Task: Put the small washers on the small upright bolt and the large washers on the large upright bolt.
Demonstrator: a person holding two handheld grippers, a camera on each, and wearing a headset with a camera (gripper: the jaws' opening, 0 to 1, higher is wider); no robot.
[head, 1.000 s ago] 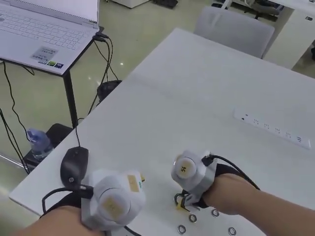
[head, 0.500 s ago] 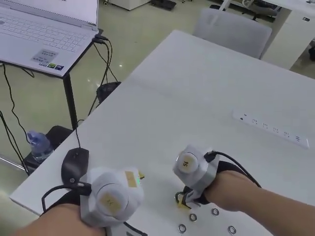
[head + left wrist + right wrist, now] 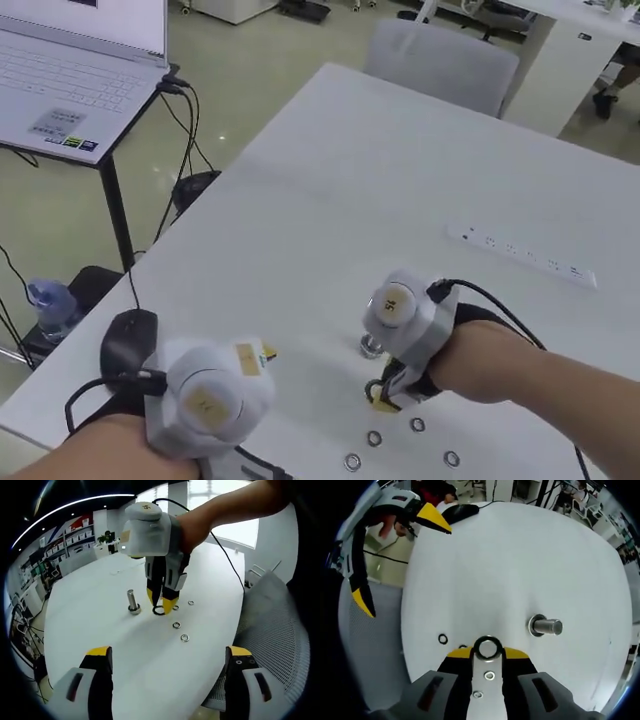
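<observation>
Right gripper [image 3: 487, 655] is clamped on a washer [image 3: 487, 638] by its edge, near the bolt [image 3: 547, 626]. It looks light, stiff and probably slippery. Left gripper [image 3: 167, 652] is wide open.

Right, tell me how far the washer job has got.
Done: no washer clearly sits on the upright bolt. In hand: the right gripper pinches a large washer near it; the left gripper is open. Left: small washers lie loose on the table.
</observation>
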